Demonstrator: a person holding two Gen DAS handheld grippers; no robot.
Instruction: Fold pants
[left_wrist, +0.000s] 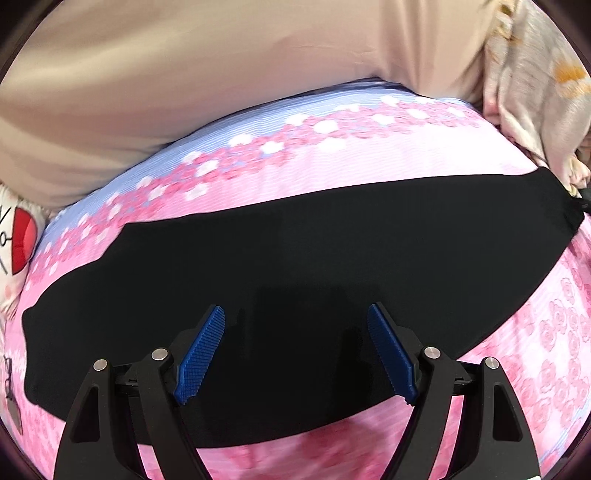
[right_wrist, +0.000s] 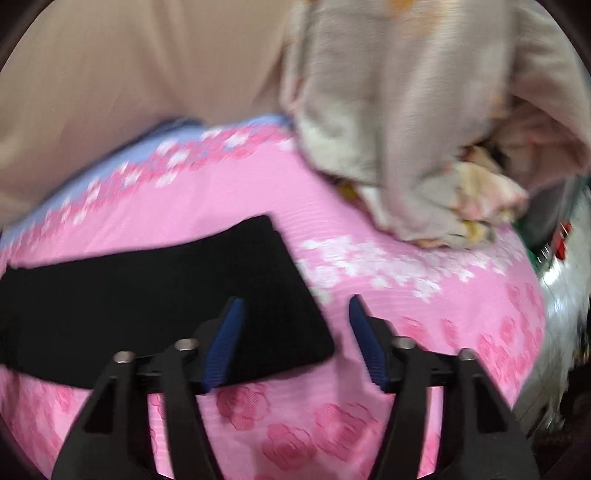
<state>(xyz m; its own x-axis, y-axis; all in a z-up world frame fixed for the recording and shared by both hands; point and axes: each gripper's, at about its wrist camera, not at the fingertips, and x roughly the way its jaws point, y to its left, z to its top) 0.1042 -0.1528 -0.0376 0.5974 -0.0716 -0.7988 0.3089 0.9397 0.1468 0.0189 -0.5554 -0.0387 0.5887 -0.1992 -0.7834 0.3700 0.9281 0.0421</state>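
Note:
The black pants (left_wrist: 295, 251) lie flat as a long band across the pink flowered bedsheet (left_wrist: 369, 162). My left gripper (left_wrist: 295, 310) hovers over the band's middle, open, with only black cloth showing below between its blue pads (left_wrist: 201, 350). In the right wrist view the right end of the pants (right_wrist: 147, 288) reaches into the gap of my right gripper (right_wrist: 295, 300). Its jaws stand wide apart. The left pad (right_wrist: 225, 339) is over the cloth and the right pad (right_wrist: 367, 347) is over the bare sheet (right_wrist: 406, 332). Neither pad presses the pants. This view is blurred.
A beige cloth surface (left_wrist: 184, 74) rises behind the bed. A crumpled grey flowered blanket (right_wrist: 406, 129) lies at the back right, close to the pants' end. A white cushion with a red patch (left_wrist: 22, 236) sits at the left edge. Clutter (right_wrist: 561, 240) shows past the bed's right side.

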